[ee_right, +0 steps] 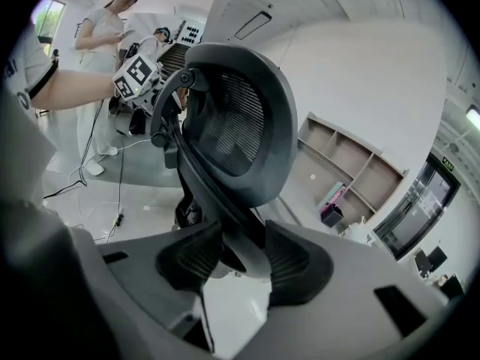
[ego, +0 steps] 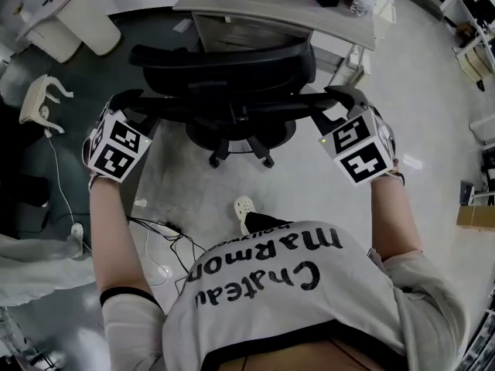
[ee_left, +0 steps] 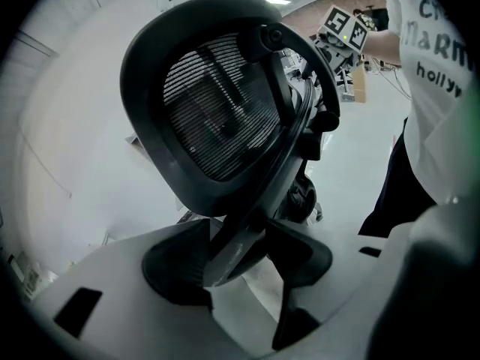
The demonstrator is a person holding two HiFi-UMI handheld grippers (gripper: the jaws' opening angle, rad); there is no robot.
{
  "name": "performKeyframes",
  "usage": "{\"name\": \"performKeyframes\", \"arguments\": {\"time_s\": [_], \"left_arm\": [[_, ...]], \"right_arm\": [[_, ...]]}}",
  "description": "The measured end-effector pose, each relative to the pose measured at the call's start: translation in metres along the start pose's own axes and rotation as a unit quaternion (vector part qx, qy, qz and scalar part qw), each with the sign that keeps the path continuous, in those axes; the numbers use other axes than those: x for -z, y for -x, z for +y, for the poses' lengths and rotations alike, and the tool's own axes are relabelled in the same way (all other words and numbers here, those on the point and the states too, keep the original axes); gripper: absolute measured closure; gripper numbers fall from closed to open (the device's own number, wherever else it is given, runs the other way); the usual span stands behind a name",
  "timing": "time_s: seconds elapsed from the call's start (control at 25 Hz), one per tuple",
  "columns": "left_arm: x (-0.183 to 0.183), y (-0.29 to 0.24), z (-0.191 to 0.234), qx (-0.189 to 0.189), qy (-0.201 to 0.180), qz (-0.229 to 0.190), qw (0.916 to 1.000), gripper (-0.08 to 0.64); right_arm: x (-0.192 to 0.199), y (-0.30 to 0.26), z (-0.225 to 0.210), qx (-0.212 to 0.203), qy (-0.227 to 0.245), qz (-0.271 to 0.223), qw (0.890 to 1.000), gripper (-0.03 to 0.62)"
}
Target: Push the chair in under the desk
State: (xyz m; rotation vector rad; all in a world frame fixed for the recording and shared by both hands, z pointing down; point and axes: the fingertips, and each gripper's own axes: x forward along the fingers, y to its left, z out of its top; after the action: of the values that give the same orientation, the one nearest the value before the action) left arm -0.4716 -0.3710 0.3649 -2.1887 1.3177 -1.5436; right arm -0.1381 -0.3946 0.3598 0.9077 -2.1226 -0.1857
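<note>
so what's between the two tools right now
The chair's backrest spans the stretch from left tool to right tool, seen in the head view.

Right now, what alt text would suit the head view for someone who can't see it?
Seen from above, a person holds the left hand-held gripper and right hand-held gripper against the backrest of a black office chair, which faces a grey desk.

White bin [ego: 75, 15], floor cables [ego: 166, 239], cardboard box [ego: 473, 216]
</note>
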Motion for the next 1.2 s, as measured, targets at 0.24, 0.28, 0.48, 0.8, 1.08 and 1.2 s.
{"name": "performKeyframes", "arguments": {"time_s": [0.24, 0.28, 0.48, 0.8, 1.08, 1.2], "left_arm": [[0.021, -0.024, 0.046, 0.004, -0.019, -0.024, 0.9995, 0.328], [0.024, -0.027, 0.052, 0.001, -0.021, -0.031, 0.9993, 0.328], [0.025, -0.042, 0.071, 0.008, -0.029, -0.052, 0.9982, 0.328], [0.018, -0.071, 0.108, 0.015, -0.044, -0.073, 0.9963, 0.328], [0.013, -0.094, 0.138, 0.027, -0.056, -0.07, 0.9956, 0.328], [0.013, -0.098, 0.14, 0.032, -0.059, -0.073, 0.9951, 0.328]], "right_arm": [[-0.028, -0.021, 0.016, -0.004, 0.007, 0.017, 1.0, 0.431], [-0.032, -0.025, 0.019, 0.0, 0.017, 0.024, 1.0, 0.431], [-0.039, -0.042, 0.016, 0.028, 0.059, 0.07, 0.995, 0.422], [-0.057, -0.071, -0.006, 0.064, 0.029, 0.085, 0.994, 0.42], [-0.072, -0.089, -0.019, 0.076, 0.002, 0.093, 0.993, 0.416], [-0.072, -0.093, -0.02, 0.082, -0.006, 0.095, 0.992, 0.413]]}}
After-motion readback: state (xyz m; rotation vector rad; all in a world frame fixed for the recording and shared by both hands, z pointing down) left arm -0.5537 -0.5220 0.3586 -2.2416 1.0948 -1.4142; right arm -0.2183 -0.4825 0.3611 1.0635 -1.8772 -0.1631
